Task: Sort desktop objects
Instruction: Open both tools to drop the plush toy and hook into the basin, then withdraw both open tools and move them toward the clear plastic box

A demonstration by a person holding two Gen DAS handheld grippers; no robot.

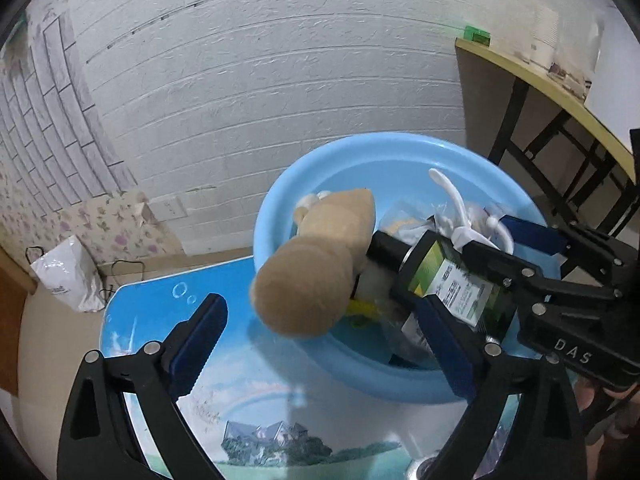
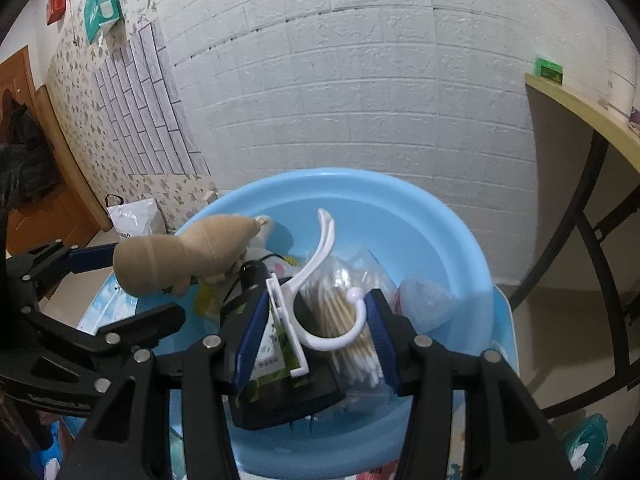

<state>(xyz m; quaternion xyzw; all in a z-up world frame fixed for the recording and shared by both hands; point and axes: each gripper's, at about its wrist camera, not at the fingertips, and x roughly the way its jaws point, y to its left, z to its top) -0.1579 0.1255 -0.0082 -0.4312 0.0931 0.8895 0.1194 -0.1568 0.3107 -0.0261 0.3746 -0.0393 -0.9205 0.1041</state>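
**A:** Basin [image 2: 460, 248] question, the blue one on the printed table [image 1: 256, 392]: it's already stuffed with a beige plush toy [image 2: 180, 256], a bag of cotton swabs [image 2: 352, 336], a crinkly clear bag [image 2: 424, 304] and a dark bottle with a green label [image 1: 452, 284]. The right gripper [image 2: 316, 332] is over the middle of it, jaws clamped on a white plastic hook [image 2: 320, 280], holding its flat base on one side and the curled end on the other. How's that thing going to handle?

**B:** I'd guess light and stiff, but smooth plastic, so it could twist between the pads. The flat base plate is the better place to pinch, since the curved arm gives almost nothing to bite on. I can't tell if the bottle under it is also caught in the jaws or just lying in the basin.

**A:** And the left gripper [image 1: 320, 344]?

**B:** Jaws wide apart, nothing in them, sitting at the near rim right beside the plush. The plush hangs half over the rim, so it looks like the next pick. It's soft and squashy, so I'd take hold across the fat round body and squeeze well in, because it'll compress a lot before it grips.
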